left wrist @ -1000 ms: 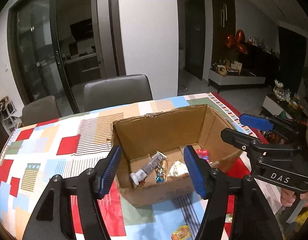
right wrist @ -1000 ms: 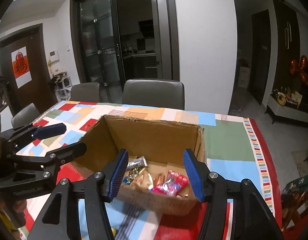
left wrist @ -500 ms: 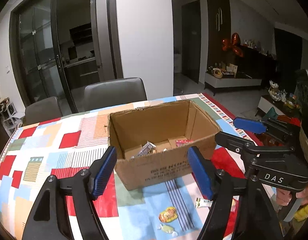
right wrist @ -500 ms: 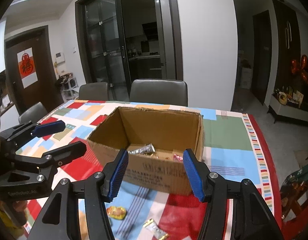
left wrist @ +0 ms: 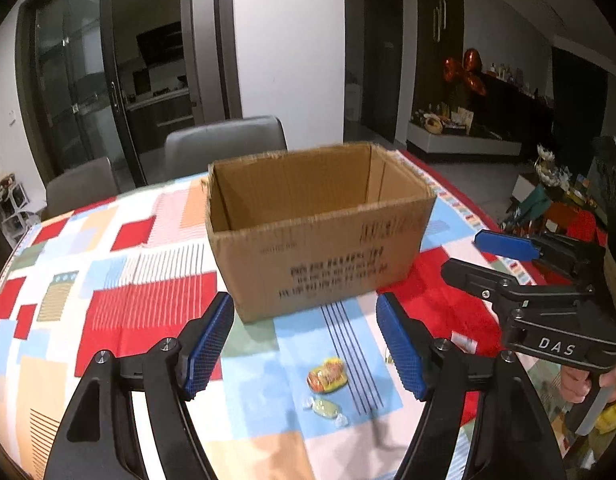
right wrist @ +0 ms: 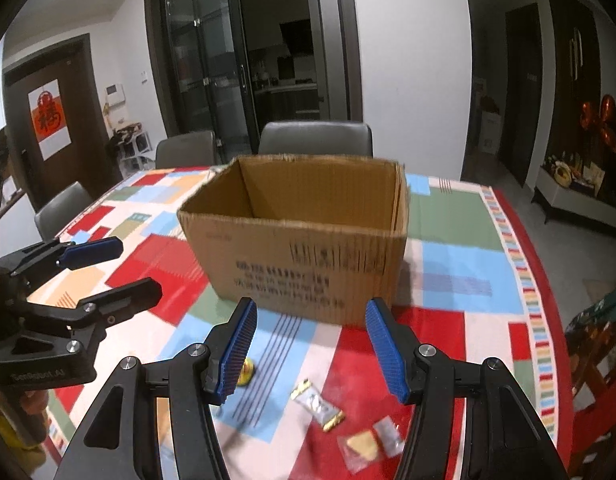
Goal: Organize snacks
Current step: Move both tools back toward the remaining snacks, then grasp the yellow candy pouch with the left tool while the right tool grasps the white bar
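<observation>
An open cardboard box (left wrist: 319, 236) (right wrist: 304, 240) stands on the patchwork tablecloth; its inside is hidden from this low angle. Loose snacks lie in front of it: an orange-yellow candy (left wrist: 327, 370), a clear-wrapped green candy (left wrist: 325, 408), a silver-gold wrapped bar (right wrist: 316, 404) and a clear packet with a yellow piece (right wrist: 363, 446). My left gripper (left wrist: 306, 346) is open and empty above the two candies. My right gripper (right wrist: 308, 354) is open and empty above the wrapped bar. Each gripper shows at the side of the other's view.
Grey chairs (left wrist: 224, 142) (right wrist: 315, 138) stand behind the table's far edge. The table's right edge (right wrist: 547, 300) has a striped red border. A low cabinet with clutter (left wrist: 459, 136) is off to the right.
Both grippers have pulled back and down from over the box to the table in front of it. The snacks inside the box are now out of sight; loose snacks appear below.
</observation>
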The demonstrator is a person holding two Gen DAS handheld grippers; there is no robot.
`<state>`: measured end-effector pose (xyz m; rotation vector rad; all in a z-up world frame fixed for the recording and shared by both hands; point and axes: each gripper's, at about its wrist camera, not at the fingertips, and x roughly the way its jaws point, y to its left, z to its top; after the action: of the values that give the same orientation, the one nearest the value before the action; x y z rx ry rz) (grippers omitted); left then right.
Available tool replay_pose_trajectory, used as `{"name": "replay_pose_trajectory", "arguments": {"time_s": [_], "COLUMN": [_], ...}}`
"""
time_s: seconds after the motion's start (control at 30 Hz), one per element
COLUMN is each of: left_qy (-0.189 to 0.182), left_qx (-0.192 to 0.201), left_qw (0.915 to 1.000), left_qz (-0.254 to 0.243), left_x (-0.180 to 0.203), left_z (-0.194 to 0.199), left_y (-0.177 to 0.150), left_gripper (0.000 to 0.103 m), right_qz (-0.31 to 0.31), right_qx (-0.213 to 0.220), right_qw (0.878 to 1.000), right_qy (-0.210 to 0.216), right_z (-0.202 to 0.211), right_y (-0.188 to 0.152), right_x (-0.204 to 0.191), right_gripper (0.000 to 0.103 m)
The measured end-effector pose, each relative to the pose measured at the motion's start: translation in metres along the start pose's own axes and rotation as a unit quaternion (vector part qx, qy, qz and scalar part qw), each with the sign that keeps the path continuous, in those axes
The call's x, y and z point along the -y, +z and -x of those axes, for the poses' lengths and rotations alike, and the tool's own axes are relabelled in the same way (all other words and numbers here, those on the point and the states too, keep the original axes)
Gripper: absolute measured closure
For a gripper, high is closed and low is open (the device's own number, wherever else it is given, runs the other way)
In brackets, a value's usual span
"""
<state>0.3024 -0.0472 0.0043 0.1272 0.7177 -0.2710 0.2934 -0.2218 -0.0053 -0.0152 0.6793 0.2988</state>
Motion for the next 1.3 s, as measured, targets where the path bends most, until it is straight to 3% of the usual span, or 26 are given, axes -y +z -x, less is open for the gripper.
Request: {"name": "replay_pose_trajectory", "arguments": {"time_s": [0.63, 1.3], "left_qy": [-0.030, -0.053], "left_qx": [-0.091, -0.141], "left_qw": [0.9954, 0.9885], "left_qz": [0.005, 0.009], "left_x": [0.011, 0.009], "left_z": [-0.056, -0.119], "left_y": [-0.062, -0.075], "left_gripper": [0.030, 0.033], "right_qz": [-0.002, 0.037], "right_qx": [-0.101, -0.159], "right_qw": [0.995, 0.986], "right_qy": [0.005, 0.013], "right_z": [-0.046, -0.089], "right_y": [-0.068, -0.082], "right_x": [0.007, 0.002], "right_gripper": [0.045, 0.045]}}
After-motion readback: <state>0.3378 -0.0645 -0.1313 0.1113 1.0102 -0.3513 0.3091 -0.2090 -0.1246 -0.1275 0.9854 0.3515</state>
